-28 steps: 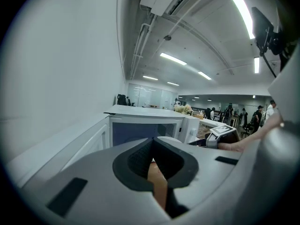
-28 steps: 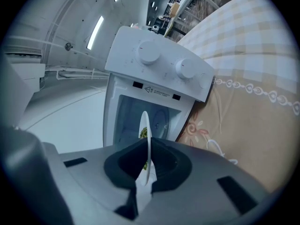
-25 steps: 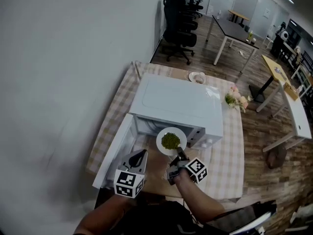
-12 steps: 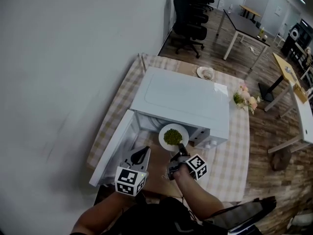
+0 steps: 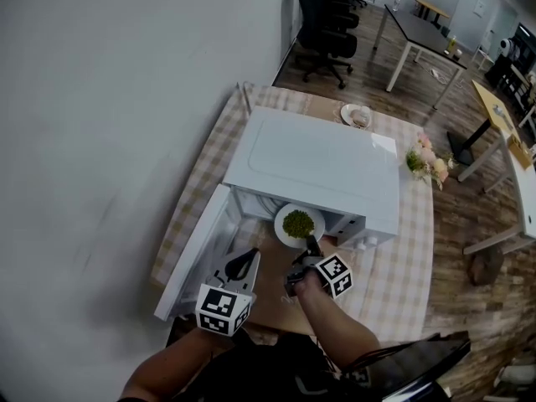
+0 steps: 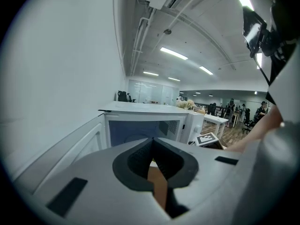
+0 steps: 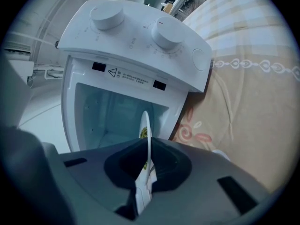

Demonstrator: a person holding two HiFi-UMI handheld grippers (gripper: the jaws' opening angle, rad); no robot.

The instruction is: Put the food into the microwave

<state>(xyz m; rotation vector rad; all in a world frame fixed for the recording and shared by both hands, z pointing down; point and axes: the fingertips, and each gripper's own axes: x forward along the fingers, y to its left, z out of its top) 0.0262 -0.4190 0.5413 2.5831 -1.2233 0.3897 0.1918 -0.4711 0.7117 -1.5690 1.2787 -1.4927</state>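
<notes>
At the bottom centre of the head view, the right forearm reaches up-frame. Its right gripper points slightly down at the open microwave, with the fingers clamped on the near rim of the plate. That one plate carries one heap of green food and is held at the mouth of the cavity. Lower left, the left gripper hovers beside the swung-out door, its fingers together on nothing. One microwave stands on the checked tabletop, with two knobs on its panel. One small dish lies behind it.
</notes>
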